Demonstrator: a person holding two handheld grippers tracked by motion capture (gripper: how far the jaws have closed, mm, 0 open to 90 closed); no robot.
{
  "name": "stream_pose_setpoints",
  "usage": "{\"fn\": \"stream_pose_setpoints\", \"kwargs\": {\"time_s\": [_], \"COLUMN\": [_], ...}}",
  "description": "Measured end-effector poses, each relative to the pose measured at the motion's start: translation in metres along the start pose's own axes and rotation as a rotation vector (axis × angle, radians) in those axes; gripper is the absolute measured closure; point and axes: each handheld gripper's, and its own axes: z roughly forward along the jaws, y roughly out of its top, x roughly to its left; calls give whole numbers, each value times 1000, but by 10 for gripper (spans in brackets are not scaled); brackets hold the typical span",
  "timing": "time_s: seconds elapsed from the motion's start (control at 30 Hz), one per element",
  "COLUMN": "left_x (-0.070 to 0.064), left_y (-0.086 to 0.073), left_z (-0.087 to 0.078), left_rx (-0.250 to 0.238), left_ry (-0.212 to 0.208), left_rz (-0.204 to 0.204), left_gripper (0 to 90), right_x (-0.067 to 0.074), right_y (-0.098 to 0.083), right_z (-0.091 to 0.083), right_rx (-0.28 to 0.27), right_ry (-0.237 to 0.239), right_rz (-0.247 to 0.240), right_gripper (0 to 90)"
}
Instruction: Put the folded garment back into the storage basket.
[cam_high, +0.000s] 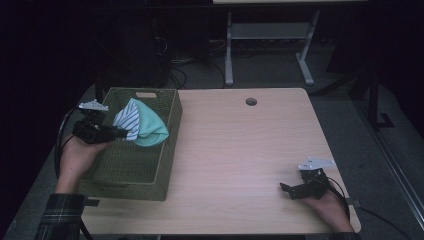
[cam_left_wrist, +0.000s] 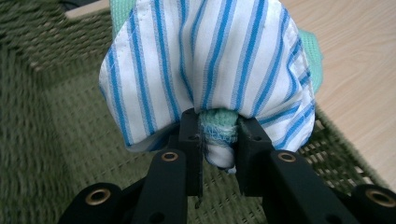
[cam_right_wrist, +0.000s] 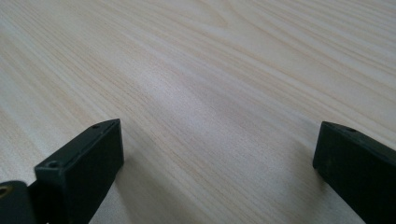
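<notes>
Over a pale wooden bench (cam_high: 240, 150) in a dim room, your left tool (cam_left_wrist: 219, 135) pinches striped cloth (cam_left_wrist: 205, 60) above the basket (cam_high: 150, 185); right tool (cam_right_wrist: 217, 154) spread.

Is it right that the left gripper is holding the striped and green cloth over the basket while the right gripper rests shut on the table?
Not quite. The right gripper is open: the right gripper view shows its jaws wide apart over bare table. The left gripper does hold the cloth over the basket.
</notes>
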Motion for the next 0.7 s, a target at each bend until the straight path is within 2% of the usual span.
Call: {"fn": "stream_pose_setpoints", "kwargs": {"time_s": [0.23,0.7], "left_x": [11,19], "left_y": [-14,-26], "left_z": [3,30], "left_rx": [19,89], "left_ry": [29,29], "left_rz": [-37,-52], "left_gripper": [748,747], "right_x": [0,0], "right_y": [0,0], "right_z": [0,0], "right_rx": [0,0], "right_ry": [0,0], "right_rz": [0,0], "right_gripper": [15,15]}}
